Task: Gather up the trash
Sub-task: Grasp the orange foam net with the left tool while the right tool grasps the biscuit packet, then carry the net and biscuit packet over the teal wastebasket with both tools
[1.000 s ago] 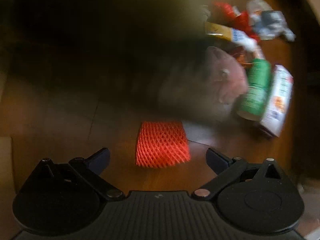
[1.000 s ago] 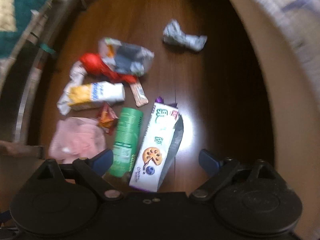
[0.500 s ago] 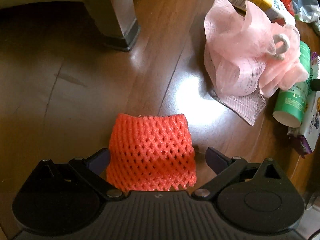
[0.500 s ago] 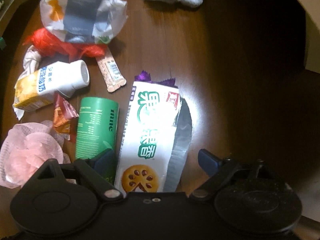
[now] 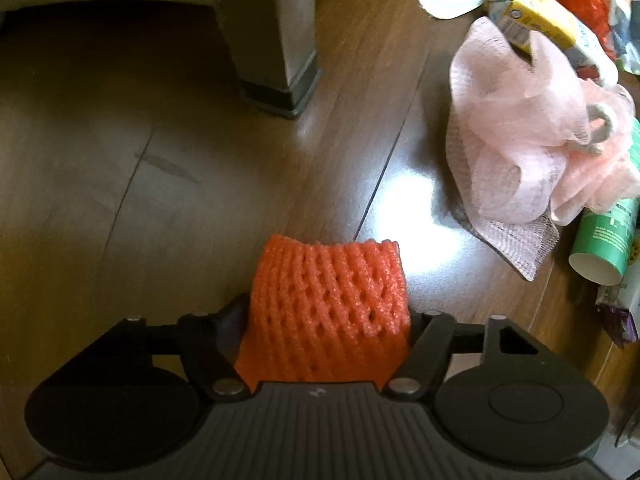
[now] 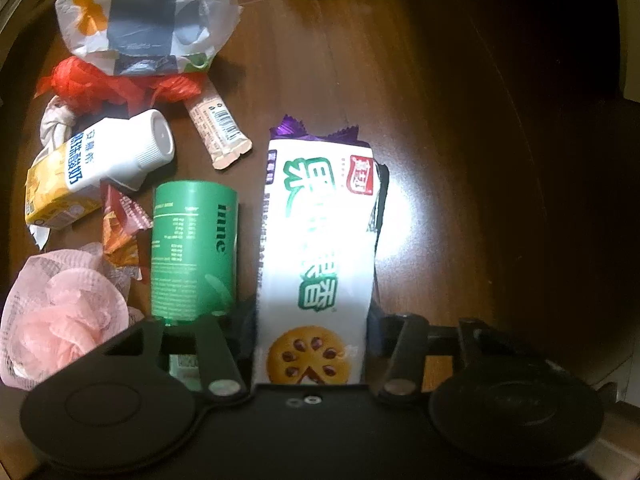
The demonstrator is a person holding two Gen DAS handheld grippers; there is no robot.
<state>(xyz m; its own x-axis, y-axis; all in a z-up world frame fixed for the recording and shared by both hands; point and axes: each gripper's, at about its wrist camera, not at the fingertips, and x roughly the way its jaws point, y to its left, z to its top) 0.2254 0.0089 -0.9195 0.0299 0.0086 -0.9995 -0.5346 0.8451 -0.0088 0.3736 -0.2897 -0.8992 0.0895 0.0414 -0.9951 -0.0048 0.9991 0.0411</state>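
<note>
— Where does the orange piece sit against your left tool?

— My left tool (image 5: 326,322) has closed in on the orange foam net (image 5: 326,304); the net sits right between the two fingers, which press its sides, and its far end sticks out ahead over the dark wooden floor (image 5: 160,200). The net's near end runs back under the tool body.

— And the right one?

— My right tool (image 6: 312,324) is drawn in around the white biscuit packet (image 6: 318,248), gripping the end with the biscuit picture. The packet runs straight forward from the fingers, its purple crimped end farthest away. A bright glare falls across its middle.

— What lies beside it?

— Just left of the packet lies a green tube (image 6: 192,248) on its side, its near end beside my left finger of that tool. Further left there is a pink mesh puff (image 6: 60,312), and between them a small orange-brown wrapper (image 6: 120,224). Beyond those lie a yellow and white drink carton (image 6: 96,168), a red plastic bag (image 6: 100,86), a thin sachet (image 6: 218,132) and a crumpled white bag (image 6: 144,20).

— Does the left view catch any of that?

— The pink puff (image 5: 532,136) shows to the right, well apart from the net, with the carton (image 5: 540,20) behind it and the green tube (image 5: 604,240) at the edge. A furniture leg (image 5: 280,32) stands farther back on the left
</note>
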